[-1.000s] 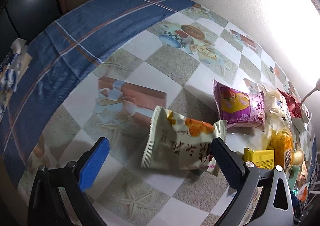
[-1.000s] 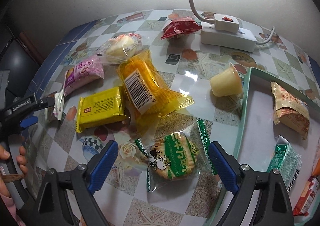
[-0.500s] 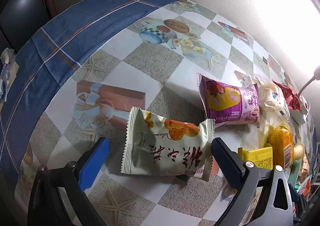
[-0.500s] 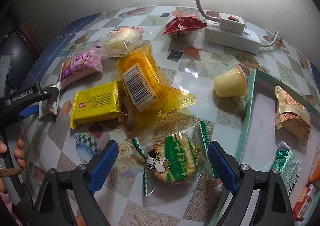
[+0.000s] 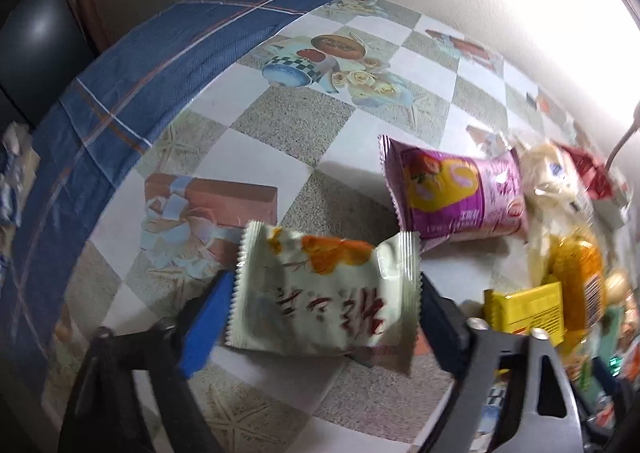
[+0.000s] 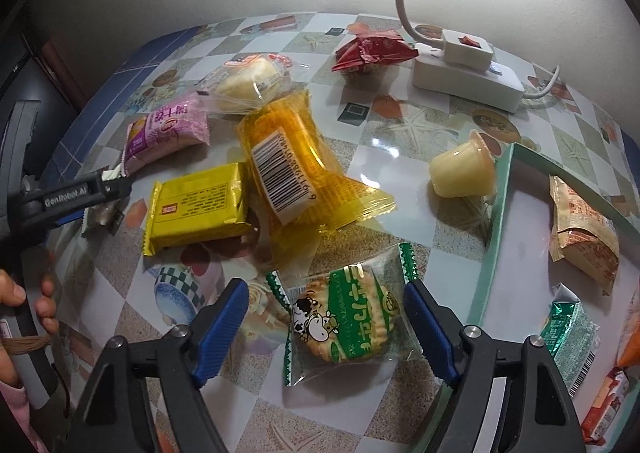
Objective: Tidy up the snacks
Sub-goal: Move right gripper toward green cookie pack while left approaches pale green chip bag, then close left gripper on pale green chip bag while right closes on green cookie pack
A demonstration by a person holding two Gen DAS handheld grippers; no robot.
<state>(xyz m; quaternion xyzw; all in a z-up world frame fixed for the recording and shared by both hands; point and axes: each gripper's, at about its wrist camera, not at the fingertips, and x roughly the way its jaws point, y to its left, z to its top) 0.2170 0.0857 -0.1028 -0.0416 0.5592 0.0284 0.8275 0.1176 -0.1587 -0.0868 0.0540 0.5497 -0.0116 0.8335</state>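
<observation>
Two hand-held grippers work over the desk (image 6: 400, 133), each straddling a snack. The left hand-held gripper (image 5: 320, 305) has just been closing around a cream packet (image 5: 324, 293) with orange print; its blue pads sit at the packet's crimped ends, apparently touching, though blur makes firm contact hard to confirm. The right hand-held gripper (image 6: 326, 327) has also been narrowing, its pads either side of a green cracker packet (image 6: 348, 317) lying flat on the desk, small gaps remaining. A teal tray (image 6: 490, 253) just beside it holds a tan packet (image 6: 580, 233).
</observation>
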